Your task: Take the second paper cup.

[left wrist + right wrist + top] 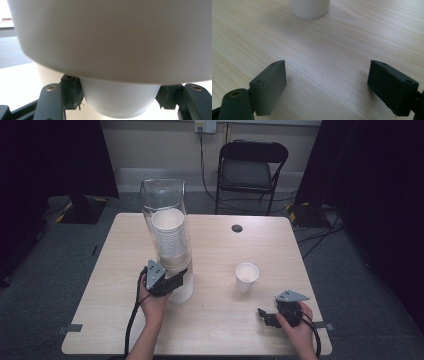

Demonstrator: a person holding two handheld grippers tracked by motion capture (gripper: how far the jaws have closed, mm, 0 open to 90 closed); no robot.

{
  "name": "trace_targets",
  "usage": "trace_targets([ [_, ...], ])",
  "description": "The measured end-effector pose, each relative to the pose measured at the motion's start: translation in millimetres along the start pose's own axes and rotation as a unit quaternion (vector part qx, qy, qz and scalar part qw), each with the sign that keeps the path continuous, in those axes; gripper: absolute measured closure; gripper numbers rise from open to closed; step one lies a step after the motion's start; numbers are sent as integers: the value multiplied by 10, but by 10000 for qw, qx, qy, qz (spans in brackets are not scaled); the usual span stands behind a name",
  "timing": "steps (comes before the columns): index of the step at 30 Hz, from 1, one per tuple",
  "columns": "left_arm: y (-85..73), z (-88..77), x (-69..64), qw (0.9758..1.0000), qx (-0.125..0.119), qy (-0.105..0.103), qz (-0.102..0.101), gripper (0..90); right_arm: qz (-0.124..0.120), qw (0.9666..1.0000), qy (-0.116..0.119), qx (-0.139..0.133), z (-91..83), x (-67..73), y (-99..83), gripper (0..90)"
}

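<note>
On the table (220, 320), left gripper (117, 100) fingers clasp a cup (120, 100); right gripper (327, 85) fingers spread

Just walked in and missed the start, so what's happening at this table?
A person is working a cup dispenser. The left gripper is closed on the bottom cup under its stack of paper cups. The right gripper rests open on the table, near a single cup already standing there.

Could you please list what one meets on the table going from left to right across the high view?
Left gripper, black, at the base of the tall clear plastic cup dispenser stacked with white paper cups → single white paper cup standing alone → right gripper, black, jaws open on the light wooden table.
</note>
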State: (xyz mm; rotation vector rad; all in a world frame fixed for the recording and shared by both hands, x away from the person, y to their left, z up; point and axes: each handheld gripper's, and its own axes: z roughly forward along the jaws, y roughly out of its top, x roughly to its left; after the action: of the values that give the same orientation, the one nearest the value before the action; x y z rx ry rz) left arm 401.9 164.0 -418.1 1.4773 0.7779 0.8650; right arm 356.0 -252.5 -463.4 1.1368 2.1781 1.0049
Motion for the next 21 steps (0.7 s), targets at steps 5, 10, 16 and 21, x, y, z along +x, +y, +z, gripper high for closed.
trace_targets([
  [5,-7,-14,-11,10000,45,23,16,360,-7,10000,4,-2,0,-2,-1,144],
  [10,-28,-11,-23,10000,-86,26,-13,362,-11,10000,11,4,-2,-3,-1,144],
  [16,-33,-9,-31,9999,-103,37,-34,363,-17,10000,18,3,-5,-4,-2,144],
  [21,-31,-10,-36,9999,-78,68,-31,364,-19,10000,17,4,-5,-4,-3,144],
])
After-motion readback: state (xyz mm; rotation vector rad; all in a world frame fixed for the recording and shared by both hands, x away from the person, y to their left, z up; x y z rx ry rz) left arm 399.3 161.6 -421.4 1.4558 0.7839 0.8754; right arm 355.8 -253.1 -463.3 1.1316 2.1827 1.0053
